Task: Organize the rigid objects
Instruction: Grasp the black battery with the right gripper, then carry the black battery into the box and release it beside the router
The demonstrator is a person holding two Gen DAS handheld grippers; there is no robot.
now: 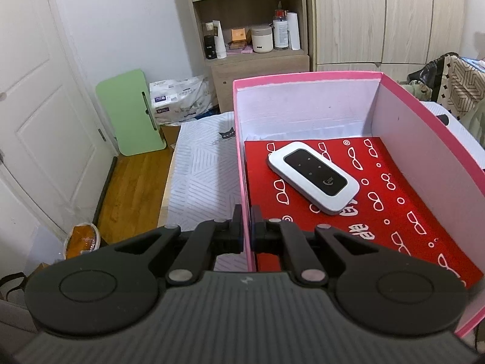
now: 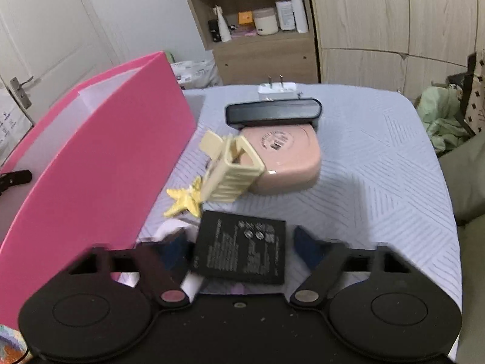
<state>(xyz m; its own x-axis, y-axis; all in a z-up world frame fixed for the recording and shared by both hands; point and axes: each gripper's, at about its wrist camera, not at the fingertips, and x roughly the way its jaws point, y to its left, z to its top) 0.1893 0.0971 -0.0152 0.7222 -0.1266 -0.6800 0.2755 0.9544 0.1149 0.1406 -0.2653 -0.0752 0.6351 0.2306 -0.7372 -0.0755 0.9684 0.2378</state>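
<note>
Covering the table, a striped cloth (image 2: 379, 157) (wardrobe (image 2: 394, 21) behind).

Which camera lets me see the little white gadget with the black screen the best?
The left wrist view. There the white gadget lies in plain sight on the red lining inside the pink box, whose wall the left gripper pinches. The right wrist view shows only the box's outer side, so the gadget is hidden there.

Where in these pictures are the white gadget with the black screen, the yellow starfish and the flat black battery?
White pocket gadget with black screen (image 1: 313, 179): left wrist view, centre of its black panel.
Yellow starfish-shaped clip (image 2: 185, 201): right wrist view, middle of the star.
Flat black rectangular battery (image 2: 241, 247): right wrist view, centre of its printed face.
</note>
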